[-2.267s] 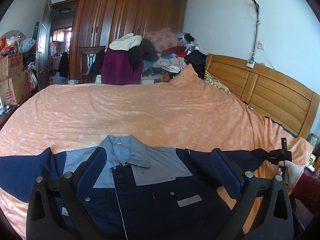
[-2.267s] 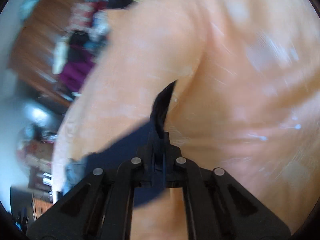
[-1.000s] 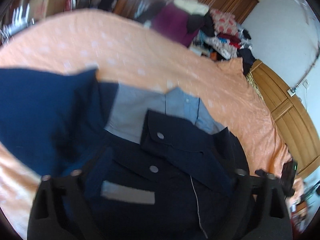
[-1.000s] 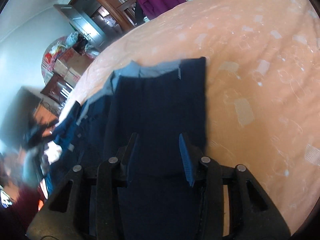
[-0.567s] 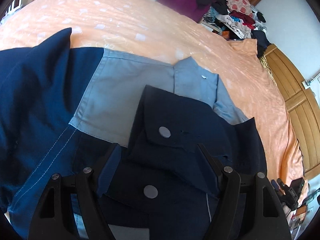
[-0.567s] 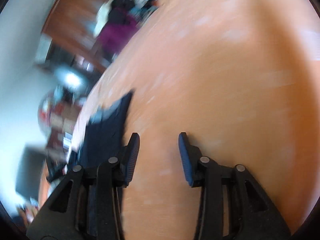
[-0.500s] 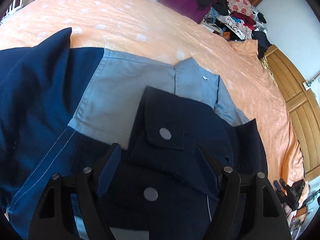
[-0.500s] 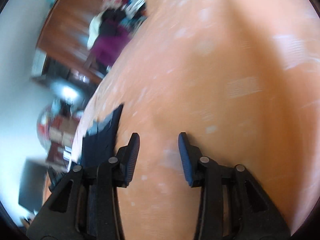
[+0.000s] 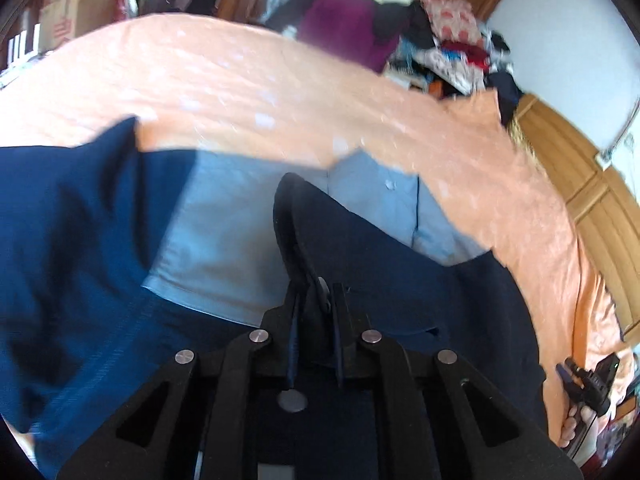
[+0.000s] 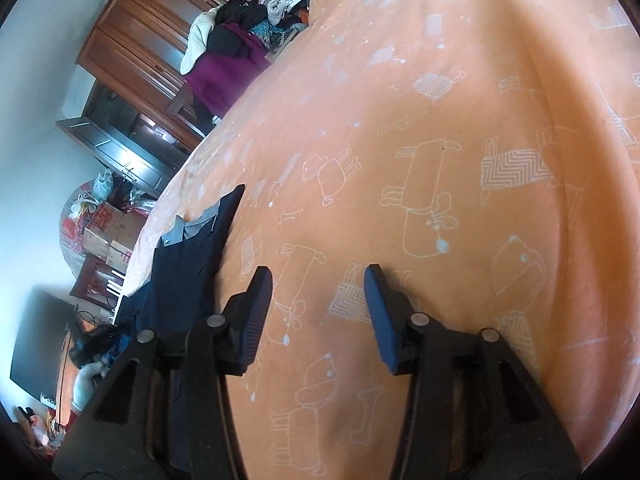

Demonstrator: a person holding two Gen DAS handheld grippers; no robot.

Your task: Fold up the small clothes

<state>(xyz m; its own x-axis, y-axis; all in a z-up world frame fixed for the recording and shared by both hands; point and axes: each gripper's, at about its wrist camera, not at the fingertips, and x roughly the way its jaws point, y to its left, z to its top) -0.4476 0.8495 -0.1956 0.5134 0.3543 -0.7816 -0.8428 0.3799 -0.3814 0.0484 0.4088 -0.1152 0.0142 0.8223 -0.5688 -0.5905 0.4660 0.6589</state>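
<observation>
A navy and grey-blue work jacket lies front-up on the orange bedspread. One dark sleeve is folded across its chest. My left gripper is shut on that sleeve's cuff, which stands up a little from the jacket. The other sleeve spreads out flat to the left. In the right wrist view my right gripper is open above bare bedspread, with the jacket off to its left and nothing between its fingers. The same right gripper shows at the bed's right edge.
A wooden headboard runs along the right side. A heap of clothes and a wardrobe stand beyond the bed's far edge. Cardboard boxes sit on the floor at the left. A gloved hand shows by the jacket's hem.
My left gripper has shut on the folded sleeve's cuff and raised it slightly. My right gripper stays open and has steadied over bare bedspread, away from the jacket.
</observation>
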